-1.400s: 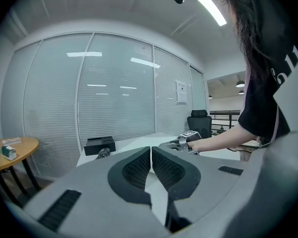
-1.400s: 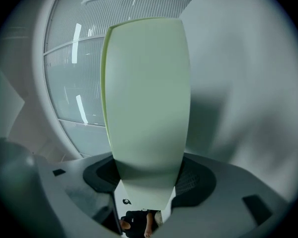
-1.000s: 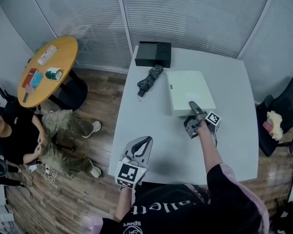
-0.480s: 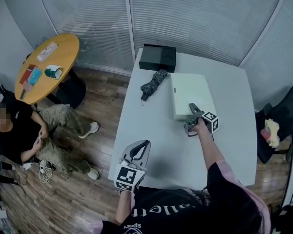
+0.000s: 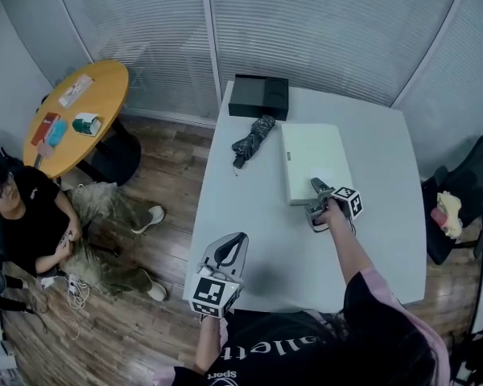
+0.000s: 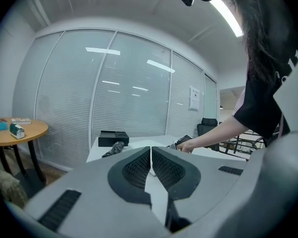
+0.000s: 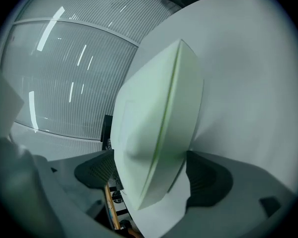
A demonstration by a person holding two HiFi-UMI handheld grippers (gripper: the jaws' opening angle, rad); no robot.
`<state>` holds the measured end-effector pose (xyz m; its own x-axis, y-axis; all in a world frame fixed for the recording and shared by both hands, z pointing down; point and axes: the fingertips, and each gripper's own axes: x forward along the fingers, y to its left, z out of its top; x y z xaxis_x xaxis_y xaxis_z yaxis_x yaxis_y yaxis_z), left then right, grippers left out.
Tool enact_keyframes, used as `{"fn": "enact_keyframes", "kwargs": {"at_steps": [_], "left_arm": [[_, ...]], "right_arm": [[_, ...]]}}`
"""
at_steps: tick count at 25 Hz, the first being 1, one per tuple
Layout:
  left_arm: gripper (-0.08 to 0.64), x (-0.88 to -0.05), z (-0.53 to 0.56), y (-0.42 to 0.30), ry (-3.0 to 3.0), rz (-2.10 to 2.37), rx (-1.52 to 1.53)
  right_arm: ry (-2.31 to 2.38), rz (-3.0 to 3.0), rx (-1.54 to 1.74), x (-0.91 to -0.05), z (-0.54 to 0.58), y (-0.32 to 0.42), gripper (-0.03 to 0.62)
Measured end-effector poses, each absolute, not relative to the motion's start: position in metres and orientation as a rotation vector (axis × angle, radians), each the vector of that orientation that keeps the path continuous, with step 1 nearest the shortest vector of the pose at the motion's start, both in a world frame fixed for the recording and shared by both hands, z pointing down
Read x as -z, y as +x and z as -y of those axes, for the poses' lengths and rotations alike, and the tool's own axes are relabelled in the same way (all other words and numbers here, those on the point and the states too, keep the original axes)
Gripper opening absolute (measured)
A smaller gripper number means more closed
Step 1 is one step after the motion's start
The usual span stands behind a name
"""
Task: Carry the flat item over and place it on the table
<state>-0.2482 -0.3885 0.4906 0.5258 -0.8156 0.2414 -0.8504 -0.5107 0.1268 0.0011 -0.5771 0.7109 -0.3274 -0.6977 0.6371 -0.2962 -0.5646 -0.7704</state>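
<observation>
Head view: the flat white box (image 5: 312,159) lies on the white tabletop (image 5: 249,215). One long side is just beside a folded umbrella (image 5: 253,139), and a black box (image 5: 259,96) sits beyond at the far edge. The right arm is stretched forward over the tabletop, with the right gripper (image 5: 316,191) tipped downward at the box's near short edge. The left gripper (image 5: 232,246) hangs over the near left corner of the tabletop, well apart from the box, on an arm bent close to the body. The placing looks all but finished, so the main risk is in the withdrawal. If the gripper drags as it backs away, it could slide the box askew or nudge it into the umbrella.

Left gripper view: the jaws stand together with only a thin slit between the pads and nothing in it. They point nearly level across the tabletop, where the other arm reaches in from the right. This hand seems to pose no hazard while it stays out there.

Right gripper view: the jaws have just been opening and now stand wide. The box's near edge and corner rise between them, and the right pad is clearly off the box. The left pad sits close beside it, and I cannot tell whether it touches. A pull-back at an angle could catch that corner on a pad and lift or twist the box. A straight retreat along the line of the jaws looks the safer course.
</observation>
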Motion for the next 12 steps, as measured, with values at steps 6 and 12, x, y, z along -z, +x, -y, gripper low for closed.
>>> {"fn": "enact_keyframes", "kwargs": {"at_steps": [6, 12], "left_arm": [[0.028, -0.484, 0.389, -0.252, 2.55, 1.44, -0.223], [0.028, -0.484, 0.381, -0.245, 2.579, 1.401, -0.225]], "right_arm": [[-1.546, -1.396, 1.961, -0.695, 0.568, -0.011, 0.416], [-1.446, -1.607, 1.874, -0.654, 0.562, -0.024, 0.414]]}}
